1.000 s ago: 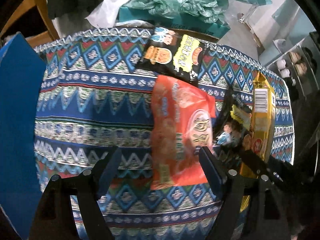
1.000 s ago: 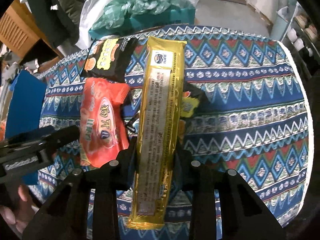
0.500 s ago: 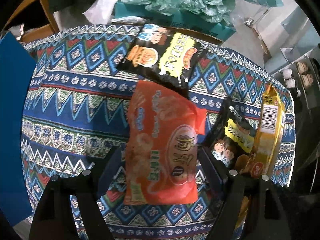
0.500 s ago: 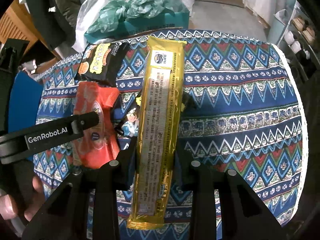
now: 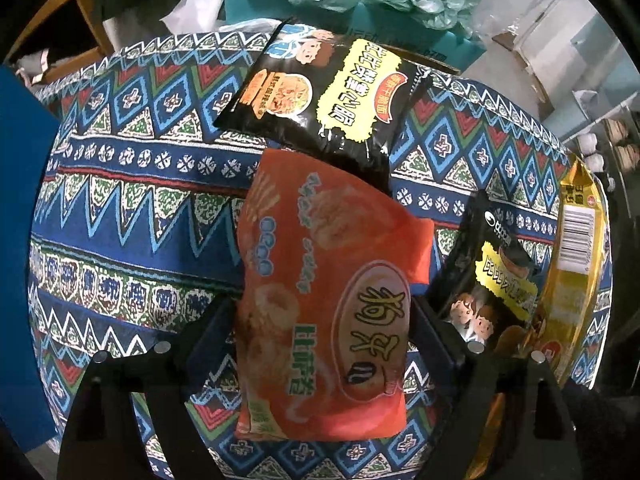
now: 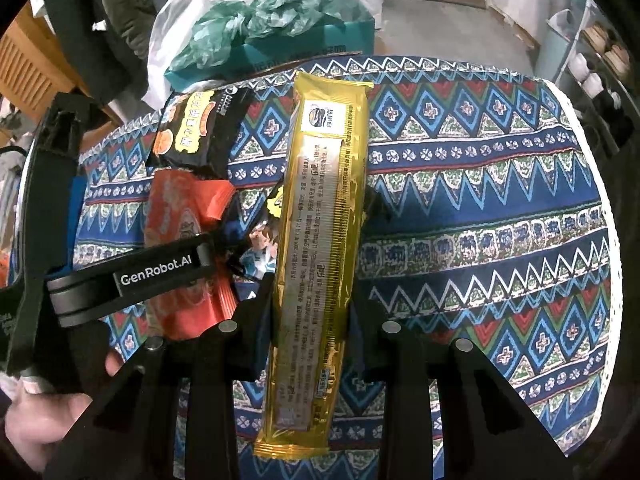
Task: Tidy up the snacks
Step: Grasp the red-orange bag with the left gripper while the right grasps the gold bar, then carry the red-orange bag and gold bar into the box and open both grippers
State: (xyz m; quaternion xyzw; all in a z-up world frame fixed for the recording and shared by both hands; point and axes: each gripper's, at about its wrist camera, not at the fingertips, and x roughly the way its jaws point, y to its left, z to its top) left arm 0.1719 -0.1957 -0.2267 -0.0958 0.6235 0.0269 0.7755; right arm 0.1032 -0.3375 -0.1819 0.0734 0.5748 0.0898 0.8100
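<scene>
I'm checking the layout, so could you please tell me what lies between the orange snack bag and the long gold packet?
A black snack packet with cartoon children lies between the orange bag and the gold packet, partly beneath the latter; the left wrist view shows this best.

Puffy orange foil snack bag (image 5: pixel 320 320) lies flat on the patterned tablecloth (image 5: pixel 132 208). Black-and-yellow snack packet (image 5: pixel 320 100) lies beyond it, corners overlapping. Second black packet with cartoon faces (image 5: pixel 488 280) lies just right of the orange bag, partly under a long gold foil wrapper (image 6: pixel 320 232).
</scene>
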